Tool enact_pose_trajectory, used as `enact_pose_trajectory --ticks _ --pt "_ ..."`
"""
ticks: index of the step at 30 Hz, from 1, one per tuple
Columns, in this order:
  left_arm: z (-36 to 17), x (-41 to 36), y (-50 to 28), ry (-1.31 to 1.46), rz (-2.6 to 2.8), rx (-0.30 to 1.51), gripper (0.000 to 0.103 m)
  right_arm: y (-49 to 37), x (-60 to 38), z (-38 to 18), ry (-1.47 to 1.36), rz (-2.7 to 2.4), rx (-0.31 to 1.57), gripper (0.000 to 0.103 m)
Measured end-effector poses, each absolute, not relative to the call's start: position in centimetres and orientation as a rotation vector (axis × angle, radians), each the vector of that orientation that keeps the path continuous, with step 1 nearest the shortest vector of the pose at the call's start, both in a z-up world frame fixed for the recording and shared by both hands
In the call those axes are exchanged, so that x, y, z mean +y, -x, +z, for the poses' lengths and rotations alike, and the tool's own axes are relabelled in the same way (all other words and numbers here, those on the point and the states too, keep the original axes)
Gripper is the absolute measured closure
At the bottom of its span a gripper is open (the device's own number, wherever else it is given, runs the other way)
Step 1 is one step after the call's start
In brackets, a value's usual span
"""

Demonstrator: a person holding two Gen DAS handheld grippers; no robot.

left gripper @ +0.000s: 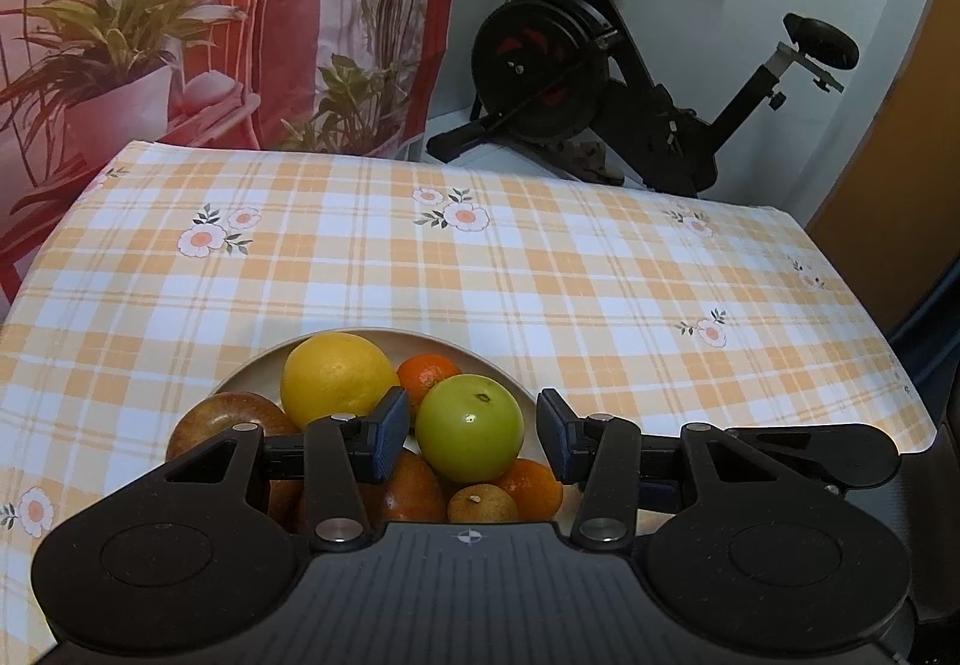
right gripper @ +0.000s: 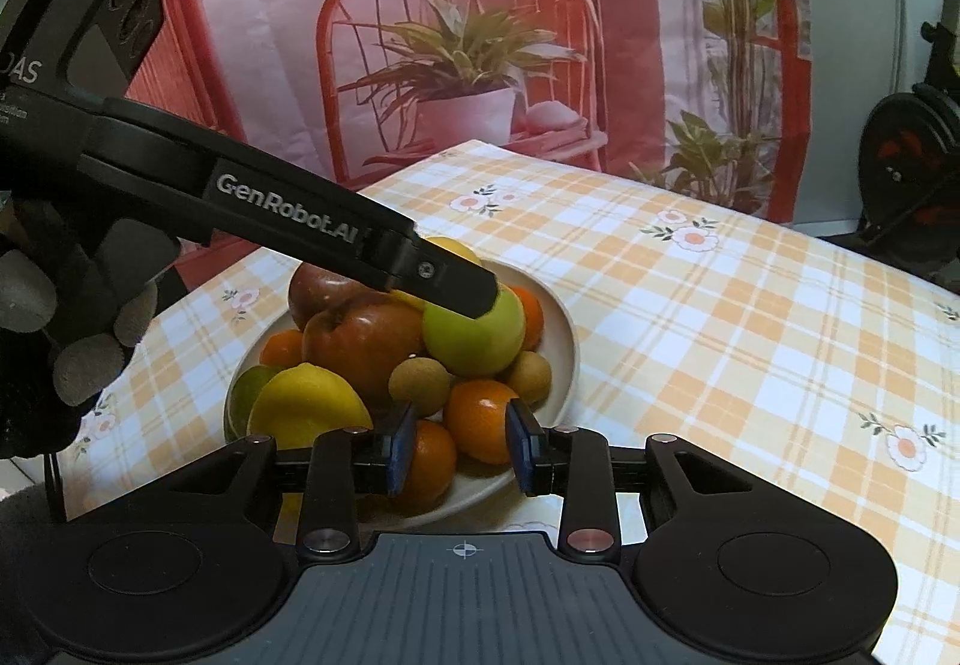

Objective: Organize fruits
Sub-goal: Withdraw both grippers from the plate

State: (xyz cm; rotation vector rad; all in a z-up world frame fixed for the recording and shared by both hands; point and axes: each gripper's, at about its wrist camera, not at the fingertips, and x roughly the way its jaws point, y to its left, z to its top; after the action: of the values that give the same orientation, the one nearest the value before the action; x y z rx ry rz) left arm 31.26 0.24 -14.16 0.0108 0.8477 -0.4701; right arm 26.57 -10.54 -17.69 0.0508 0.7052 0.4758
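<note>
Left tongs (left gripper: 471, 434), jaws standing apart and pressing on nothing, flank the green apple (left gripper: 469, 428) that tops the heap; seen from the right wrist, one left finger lies over that apple's upper side. Right tongs (right gripper: 461, 446), jaws narrow and empty, hover low at the plate's (right gripper: 561, 317) near rim with an orange (right gripper: 483, 419) showing between the pads. The plate of fruit stands on the checked worktop (left gripper: 540, 257), so the left hand is judged nearer the apple, which lies straight ahead of it.
</note>
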Motion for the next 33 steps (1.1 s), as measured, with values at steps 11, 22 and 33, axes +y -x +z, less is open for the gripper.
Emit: enact_pose_trajectory --ticks 11,22,33 --pt "-12.7 1.7 -29.3 0.021 -0.412 0.808 0.053 -25.2 -11.8 -15.7 -0.052 0.387 0.665 0.07" --pt "-10.4 3.2 -26.0 -0.005 -0.356 0.715 0.044 -22.9 -12.1 -13.1 -0.055 0.29 0.604 0.059" --pt "-7.6 4.1 -21.9 -0.039 -0.354 0.619 0.014 -19.4 -13.5 -9.9 -0.111 0.136 0.513 0.013"
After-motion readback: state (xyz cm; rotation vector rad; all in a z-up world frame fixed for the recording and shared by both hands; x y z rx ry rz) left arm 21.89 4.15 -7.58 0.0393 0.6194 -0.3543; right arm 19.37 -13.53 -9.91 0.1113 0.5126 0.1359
